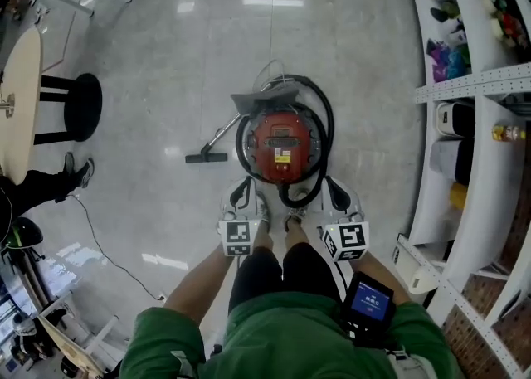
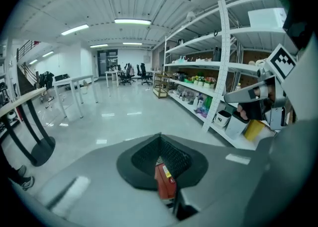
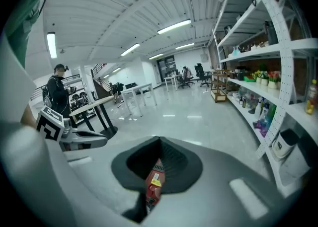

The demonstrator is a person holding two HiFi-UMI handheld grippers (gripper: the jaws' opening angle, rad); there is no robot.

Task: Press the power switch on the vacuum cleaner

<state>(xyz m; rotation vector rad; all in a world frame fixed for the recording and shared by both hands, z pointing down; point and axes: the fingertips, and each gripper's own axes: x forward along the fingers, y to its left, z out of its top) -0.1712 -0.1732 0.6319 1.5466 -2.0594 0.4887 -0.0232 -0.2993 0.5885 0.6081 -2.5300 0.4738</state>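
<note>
A red canister vacuum cleaner (image 1: 282, 145) stands on the floor just ahead of my feet, its black hose (image 1: 325, 116) looped around it and its floor nozzle (image 1: 206, 157) lying to the left. My left gripper (image 1: 246, 195) and right gripper (image 1: 336, 195) hang side by side above the vacuum's near edge, apart from it. Both are shut with nothing held. In the left gripper view a strip of the red vacuum (image 2: 165, 181) shows through the slit below the left gripper (image 2: 160, 139) tips. The right gripper view shows the same red strip (image 3: 153, 186) under the right gripper (image 3: 159, 141).
White shelving (image 1: 473, 83) full of small goods runs along the right. A black stool (image 1: 83, 108), a round table (image 1: 21, 104) and a person's shoes (image 1: 79, 172) are at the left. A thin cable (image 1: 99, 245) trails over the floor at lower left.
</note>
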